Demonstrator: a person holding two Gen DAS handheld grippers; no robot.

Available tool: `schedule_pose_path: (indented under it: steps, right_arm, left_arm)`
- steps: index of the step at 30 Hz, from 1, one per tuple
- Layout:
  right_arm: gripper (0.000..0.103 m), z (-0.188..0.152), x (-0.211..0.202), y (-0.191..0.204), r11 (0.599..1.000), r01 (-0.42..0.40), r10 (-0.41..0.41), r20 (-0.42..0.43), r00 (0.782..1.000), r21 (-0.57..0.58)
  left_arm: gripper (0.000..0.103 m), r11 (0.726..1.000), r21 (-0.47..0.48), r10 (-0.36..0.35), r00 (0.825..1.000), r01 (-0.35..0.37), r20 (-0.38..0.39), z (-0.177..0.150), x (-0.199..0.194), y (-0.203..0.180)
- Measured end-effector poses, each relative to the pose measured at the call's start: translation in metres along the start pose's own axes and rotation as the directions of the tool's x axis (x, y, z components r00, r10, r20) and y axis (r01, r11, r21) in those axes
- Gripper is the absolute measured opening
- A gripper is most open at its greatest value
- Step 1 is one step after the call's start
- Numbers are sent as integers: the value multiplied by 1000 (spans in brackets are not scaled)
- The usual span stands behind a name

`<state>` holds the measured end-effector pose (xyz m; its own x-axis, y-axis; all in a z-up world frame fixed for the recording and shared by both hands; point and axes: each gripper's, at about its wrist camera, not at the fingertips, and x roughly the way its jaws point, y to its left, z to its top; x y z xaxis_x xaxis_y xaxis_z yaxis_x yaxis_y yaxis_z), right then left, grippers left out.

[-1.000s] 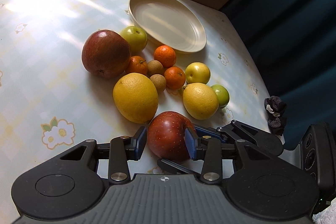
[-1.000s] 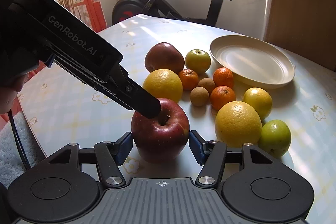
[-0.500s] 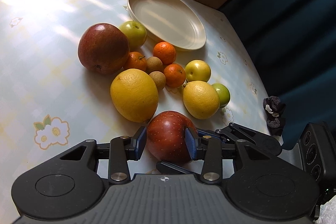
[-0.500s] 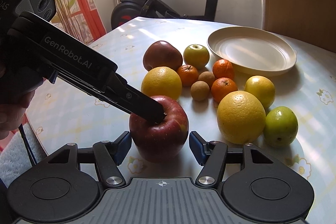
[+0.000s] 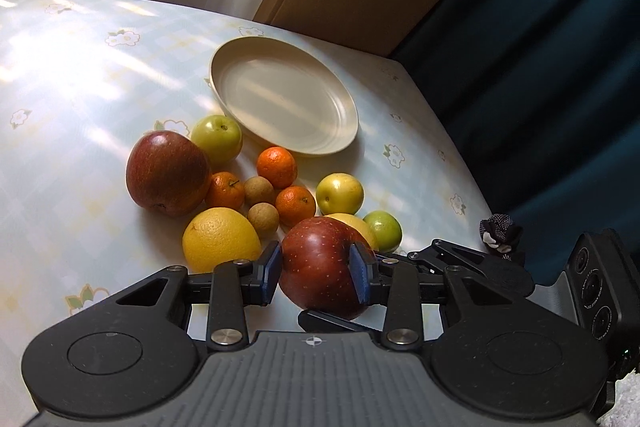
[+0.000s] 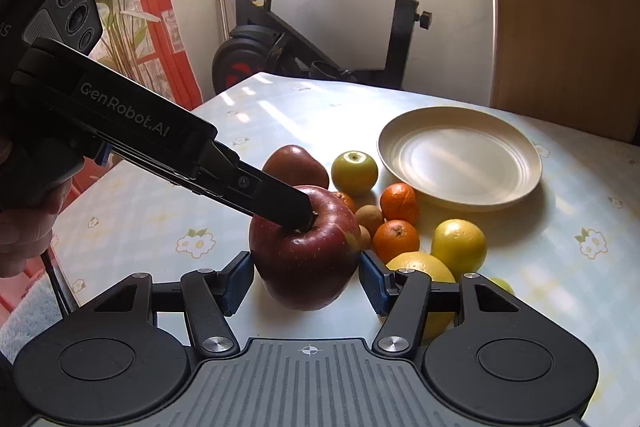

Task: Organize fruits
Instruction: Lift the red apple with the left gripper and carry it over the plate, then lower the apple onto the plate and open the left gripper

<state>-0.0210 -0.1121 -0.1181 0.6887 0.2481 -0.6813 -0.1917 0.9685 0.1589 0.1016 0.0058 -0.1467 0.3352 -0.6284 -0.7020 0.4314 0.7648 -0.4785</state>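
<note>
Left gripper pinching red apple, clear of table. Right gripper spread, flanking apple, no contact. Plate bare; remaining fruit unsorted. Task barely begun.

An exercise bike stands beyond the floral table.

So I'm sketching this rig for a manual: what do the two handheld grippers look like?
Both are matte black with ribbed bases, round caps, silver pivot screws and blue finger pads. The left gripper bears white "GenRobot.AI" lettering and a three-lens module; a bare hand holds it.
</note>
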Motion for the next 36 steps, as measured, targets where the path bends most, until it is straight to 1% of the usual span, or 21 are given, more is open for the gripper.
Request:
schedule_pose_path:
  steps: [8,12,17,23,30,36]
  right_arm:
    - [54,59,4,-32,998,5,-1,65,998,-62]
    - [54,78,21,-49,997,1,4,69,998,-77]
    - [54,92,55,-66,997,-14,17,36,999,-76]
    - [54,102,103,-89,997,-32,30,-26,999,-76]
    - [54,103,152,-112,997,-52,47,-91,995,-52]
    - [54,103,175,-123,997,-69,65,-108,992,-37]
  left_arm:
    - [39,999,33,-7,995,4,102,58,-7,-16]
    - [40,1000,26,-15,993,12,116,83,3,-9]
    - [40,1000,-7,-12,995,13,97,106,24,11]
    - [39,999,-35,12,998,-10,62,132,55,36]
    - [39,997,-70,32,999,-32,7,149,96,68]
    - [39,996,-68,54,998,-55,-16,157,115,80]
